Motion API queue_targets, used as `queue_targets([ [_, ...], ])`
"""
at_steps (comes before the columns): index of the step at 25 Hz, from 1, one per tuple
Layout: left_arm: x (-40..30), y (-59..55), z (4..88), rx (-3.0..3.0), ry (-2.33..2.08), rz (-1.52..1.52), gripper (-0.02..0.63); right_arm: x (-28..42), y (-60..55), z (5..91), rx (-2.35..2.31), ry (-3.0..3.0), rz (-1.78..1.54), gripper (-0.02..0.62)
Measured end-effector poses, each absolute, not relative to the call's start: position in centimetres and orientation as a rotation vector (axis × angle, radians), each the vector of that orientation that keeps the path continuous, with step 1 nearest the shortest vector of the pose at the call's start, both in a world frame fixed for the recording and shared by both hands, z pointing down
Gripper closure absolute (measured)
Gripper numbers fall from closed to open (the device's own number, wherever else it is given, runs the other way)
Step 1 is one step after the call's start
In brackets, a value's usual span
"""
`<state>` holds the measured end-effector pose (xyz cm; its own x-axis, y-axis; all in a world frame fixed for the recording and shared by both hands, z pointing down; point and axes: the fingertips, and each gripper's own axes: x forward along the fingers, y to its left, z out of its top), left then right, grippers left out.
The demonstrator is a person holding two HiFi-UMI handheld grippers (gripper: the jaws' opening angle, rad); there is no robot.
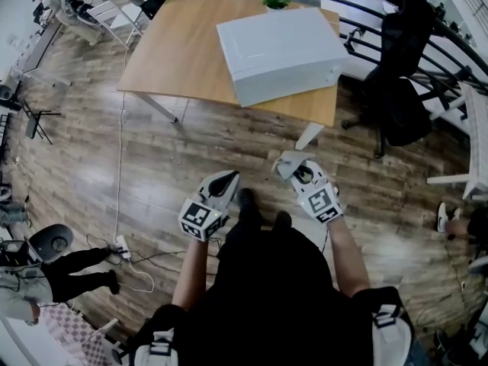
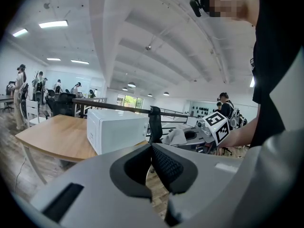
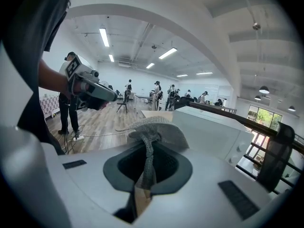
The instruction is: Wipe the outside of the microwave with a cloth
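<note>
There is one boxy white microwave, one crumpled grey knitted cloth, and two handheld grey two-jaw grippers, each carrying one cube with black-and-white square markers.

The right gripper has its jaws closed on the cloth. A twisted strand of the fabric runs down between the dark pads, and the rest bunches into a loose cap above and just past the fingertips. In the head view the same cloth sits at the front of the right gripper.

The left gripper has its jaws pressed together, the ribbed dark pads meeting with nothing between them. It touches nothing and is held in the air beside the right one, the two near each other but apart. The left gripper points forward like its partner.

The microwave lies ahead of both grippers and well apart from them, standing on one light wooden table. From the left gripper's jaws it is ahead and slightly left. From the right gripper's jaws it is ahead and to the right, behind the cloth.

One small green plant stands beyond the microwave at the table's far edge. One black office chair stands ahead of and to the right of the right gripper.
</note>
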<state>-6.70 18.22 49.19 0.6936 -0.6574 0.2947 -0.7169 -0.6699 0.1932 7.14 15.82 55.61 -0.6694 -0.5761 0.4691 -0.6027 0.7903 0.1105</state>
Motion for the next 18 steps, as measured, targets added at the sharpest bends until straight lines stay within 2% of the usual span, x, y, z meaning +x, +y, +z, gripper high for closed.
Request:
queue_targets([
  [18,-9.3,11.1,49.4,2.691,-0.946,0.289,0.604,4.1,10.2,55.9,0.996,-2.432,0.083,0.58],
])
